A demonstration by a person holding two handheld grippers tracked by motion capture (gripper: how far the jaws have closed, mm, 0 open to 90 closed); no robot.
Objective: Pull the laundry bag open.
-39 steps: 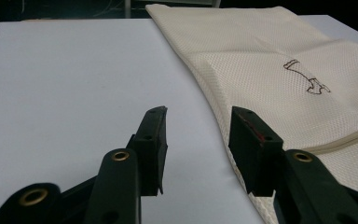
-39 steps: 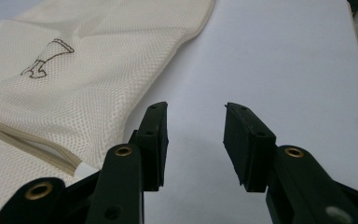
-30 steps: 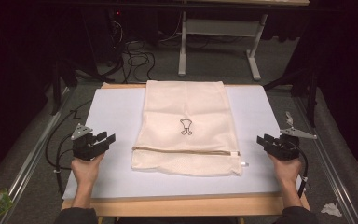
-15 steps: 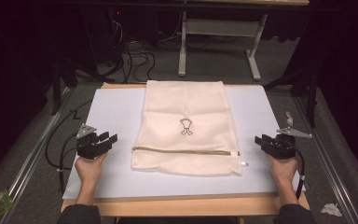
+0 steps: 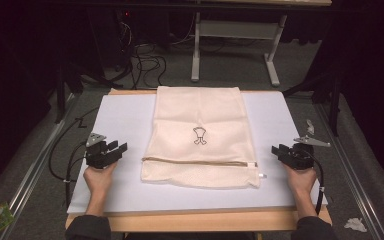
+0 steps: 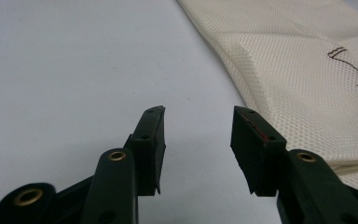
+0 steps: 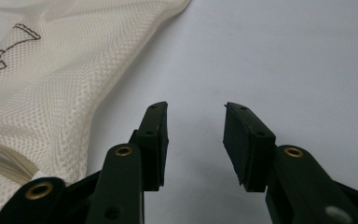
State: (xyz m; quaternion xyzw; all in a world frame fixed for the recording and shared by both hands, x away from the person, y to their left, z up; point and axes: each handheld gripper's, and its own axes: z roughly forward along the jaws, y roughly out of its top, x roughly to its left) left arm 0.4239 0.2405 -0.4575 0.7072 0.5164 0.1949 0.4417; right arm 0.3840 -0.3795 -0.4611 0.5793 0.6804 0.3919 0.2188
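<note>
High view: cream mesh bag (image 5: 200, 137) lies flat mid-table on the white mat (image 5: 125, 112), zipper edge at the near side. Left gripper (image 5: 114, 151) sits left of the bag, right gripper (image 5: 279, 151) right of it, both apart from the fabric.

Left gripper view: jaws parted, nothing between them; bag (image 6: 303, 74) ahead to the right.

Right gripper view: jaws parted, empty; bag (image 7: 46, 79) to the left.
</note>
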